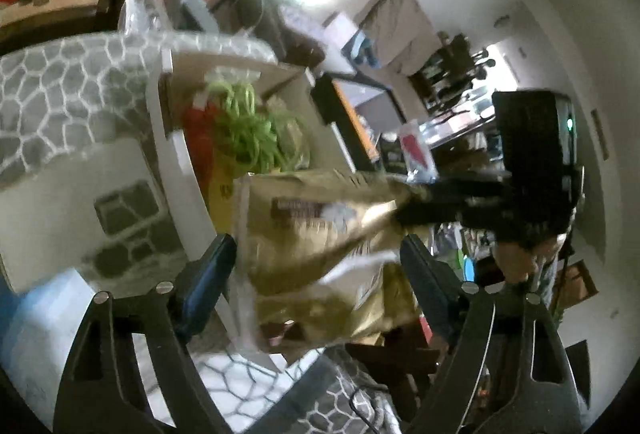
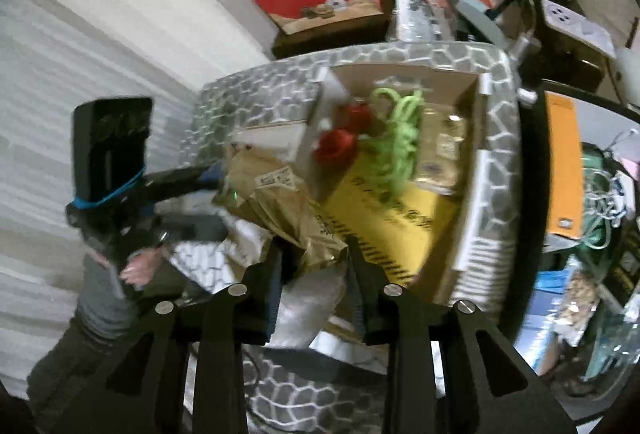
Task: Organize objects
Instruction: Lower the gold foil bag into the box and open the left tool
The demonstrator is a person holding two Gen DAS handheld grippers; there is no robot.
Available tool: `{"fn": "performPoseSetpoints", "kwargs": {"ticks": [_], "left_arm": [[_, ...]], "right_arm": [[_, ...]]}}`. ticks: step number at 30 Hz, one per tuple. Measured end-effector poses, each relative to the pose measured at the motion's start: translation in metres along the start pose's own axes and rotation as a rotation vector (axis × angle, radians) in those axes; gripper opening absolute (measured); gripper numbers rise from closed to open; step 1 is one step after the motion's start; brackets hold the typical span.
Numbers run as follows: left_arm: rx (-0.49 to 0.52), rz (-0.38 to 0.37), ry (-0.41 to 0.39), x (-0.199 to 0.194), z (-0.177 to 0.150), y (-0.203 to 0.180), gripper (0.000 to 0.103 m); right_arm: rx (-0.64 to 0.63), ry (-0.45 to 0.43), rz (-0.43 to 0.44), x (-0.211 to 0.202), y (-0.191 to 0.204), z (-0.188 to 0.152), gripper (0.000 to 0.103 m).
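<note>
Right gripper (image 2: 314, 258) fingers (image 2: 276, 274) pinching gold pouch (image 2: 280, 210) — crinkled, glossy, brown-labelled.

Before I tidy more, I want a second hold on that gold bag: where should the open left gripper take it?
Probably the bag's long left edge, approached from the near side. The right gripper is shut on one corner, so the crinkled bag hangs slanted above the box. That flat seam lies between the left gripper's open fingers, thin enough to pinch.
</note>
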State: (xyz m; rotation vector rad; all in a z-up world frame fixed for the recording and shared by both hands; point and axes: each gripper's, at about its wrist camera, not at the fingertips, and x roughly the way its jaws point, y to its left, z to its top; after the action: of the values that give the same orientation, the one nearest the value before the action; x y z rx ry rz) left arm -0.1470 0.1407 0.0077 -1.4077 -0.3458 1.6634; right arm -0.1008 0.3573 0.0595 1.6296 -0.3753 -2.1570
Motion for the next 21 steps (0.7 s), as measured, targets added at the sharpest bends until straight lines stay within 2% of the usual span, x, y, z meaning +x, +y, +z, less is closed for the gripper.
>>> {"fn": "performPoseSetpoints", "kwargs": {"ticks": [3,5,7,10,16,19,20,21], "left_arm": [[0.003,0.055,0.027,0.01,-0.006,-0.007,0.079],[0.006,0.065,0.043,0.015,-0.009,-0.012,0.076],[-0.003,0.093,0.056,0.02,-0.011,-0.013,0.075],[0.013,0.131,0.067,0.025,-0.015,-0.016,0.075],[-0.02,0.122,0.042,0.027,-0.016,-0.015,0.076],[-0.06,0.04,0.047,0.032,-0.019,-0.017,0.076],[-0.065,0.024,0.054,0.036,-0.021,-0.02,0.076],[-0.055,0.039,0.057,0.039,-0.022,-0.024,0.076]], "right_arm": [[0.023,0.038,-0.043,0.01,-0.017,0.002,0.035],[0.046,0.062,-0.109,0.023,-0.03,0.002,0.038],[0.047,0.069,-0.157,0.034,-0.037,0.003,0.038],[0.049,0.068,-0.172,0.047,-0.042,0.001,0.038],[0.06,0.026,-0.206,0.053,-0.041,0.002,0.038],[0.08,-0.001,-0.217,0.052,-0.04,0.005,0.038],[0.089,-0.008,-0.206,0.052,-0.041,0.006,0.038],[0.097,-0.012,-0.191,0.051,-0.041,0.007,0.038]]}}
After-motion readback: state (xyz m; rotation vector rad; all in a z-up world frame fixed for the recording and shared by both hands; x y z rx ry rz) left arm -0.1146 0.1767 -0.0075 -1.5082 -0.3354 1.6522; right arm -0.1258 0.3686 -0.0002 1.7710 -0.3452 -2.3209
